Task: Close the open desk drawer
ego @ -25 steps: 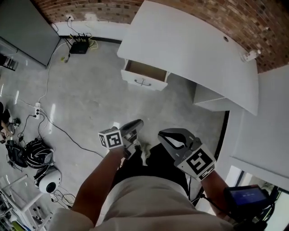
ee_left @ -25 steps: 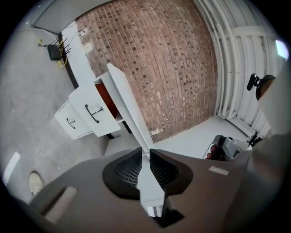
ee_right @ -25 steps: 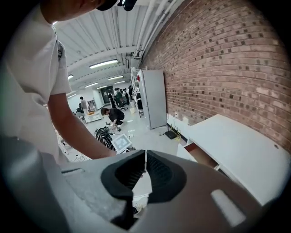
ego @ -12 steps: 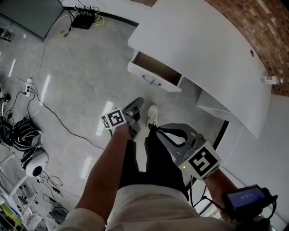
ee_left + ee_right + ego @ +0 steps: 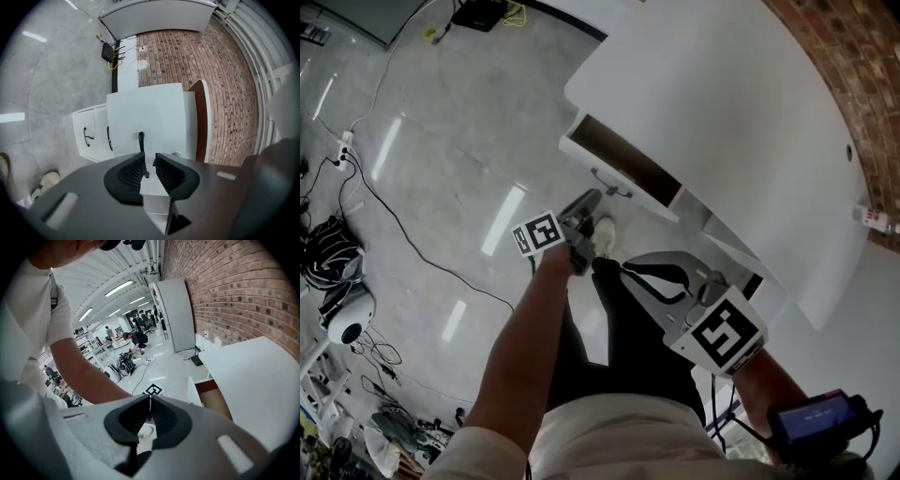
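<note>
The drawer stands pulled out from under the left end of the white counter, its brown inside showing behind its white front. A dark handle sits at the middle of that front. In the left gripper view the drawer front fills the middle of the picture, with the handle straight ahead of the jaws.

The left gripper is held out just short of the drawer front, its tip near the handle but not touching it. Its jaws stand a narrow gap apart with nothing between them; the handle and white front show through the gap. Its marker cube faces up.

The right gripper hangs back beside the person's leg, well apart from the drawer. Its jaws are pressed together at the tips and hold nothing.

A pale shoe rests on the grey floor just below the left gripper. Beside the drawer, the left gripper view shows a lower white cabinet front with dark handles. A brick wall runs behind the counter, and cables trail across the floor at the left
</note>
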